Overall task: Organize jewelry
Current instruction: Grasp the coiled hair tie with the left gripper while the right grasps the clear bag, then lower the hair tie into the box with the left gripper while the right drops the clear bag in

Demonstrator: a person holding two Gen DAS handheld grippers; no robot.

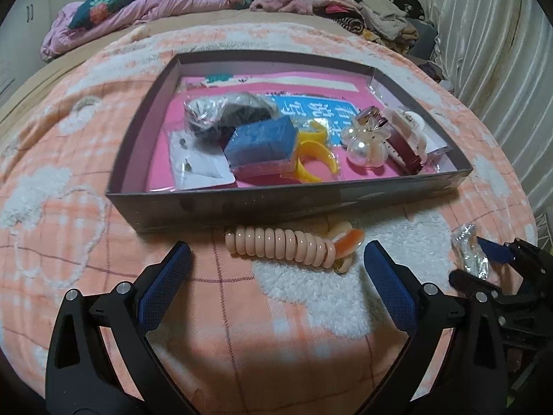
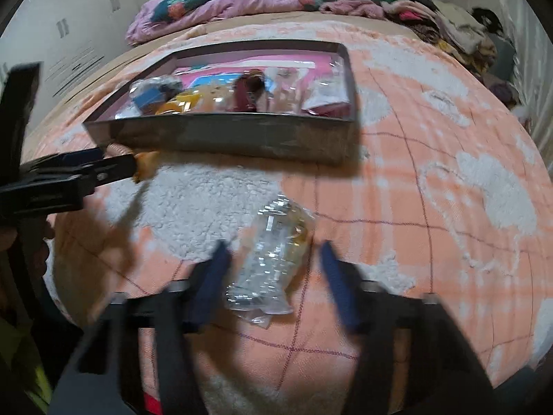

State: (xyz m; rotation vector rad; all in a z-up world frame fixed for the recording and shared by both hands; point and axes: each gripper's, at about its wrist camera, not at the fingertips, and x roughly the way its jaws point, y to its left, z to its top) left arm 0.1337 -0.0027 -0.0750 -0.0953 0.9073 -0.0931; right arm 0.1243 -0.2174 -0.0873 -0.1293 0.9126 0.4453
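Observation:
A grey shallow box on the bed holds a blue case, a yellow hair clip, a pearl flower clip and bagged items. A peach coil hair tie lies on the blanket just in front of the box. My left gripper is open, its jaws standing either side of the coil tie. My right gripper is open around a clear plastic packet lying on the blanket. The packet also shows in the left wrist view. The box also shows in the right wrist view.
The peach checked blanket with white fluffy patches covers the bed. Crumpled bedding and piled clothes lie behind the box. A curtain hangs at the right. My left gripper shows at the left of the right wrist view.

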